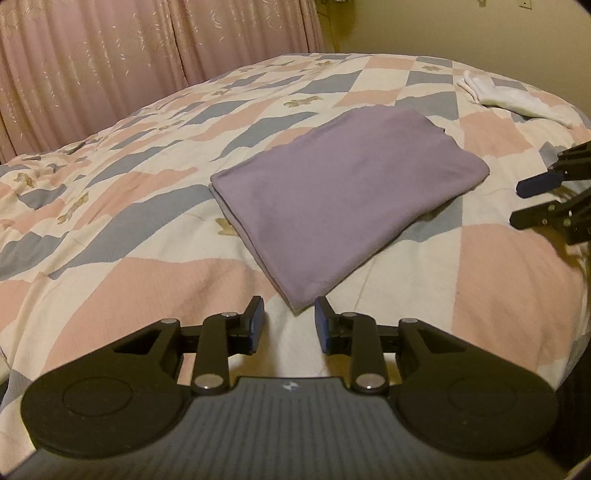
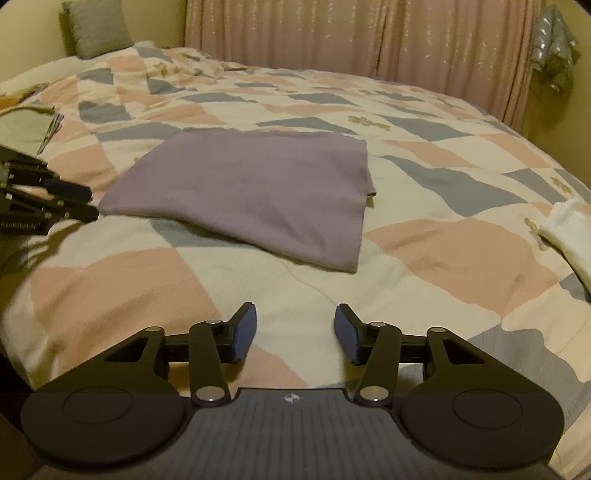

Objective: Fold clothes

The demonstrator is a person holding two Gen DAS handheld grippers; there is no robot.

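A purple garment (image 1: 343,192) lies folded into a flat rectangle on the patchwork quilt (image 1: 155,258). My left gripper (image 1: 289,321) is open just short of its near corner, with nothing between the blue pads. In the right wrist view the same purple garment (image 2: 251,192) lies ahead in the middle of the bed, and my right gripper (image 2: 295,332) is open and empty well in front of it. Each gripper shows in the other's view: the right gripper (image 1: 524,203) at the right edge, the left gripper (image 2: 85,203) at the left edge, beside the garment's corner.
A white piece of clothing (image 1: 517,99) lies on the quilt beyond the purple garment, also seen as white cloth (image 2: 569,236) at the right edge. Pink curtains (image 1: 147,55) hang behind the bed. A grey-green pillow (image 2: 96,26) leans on the wall.
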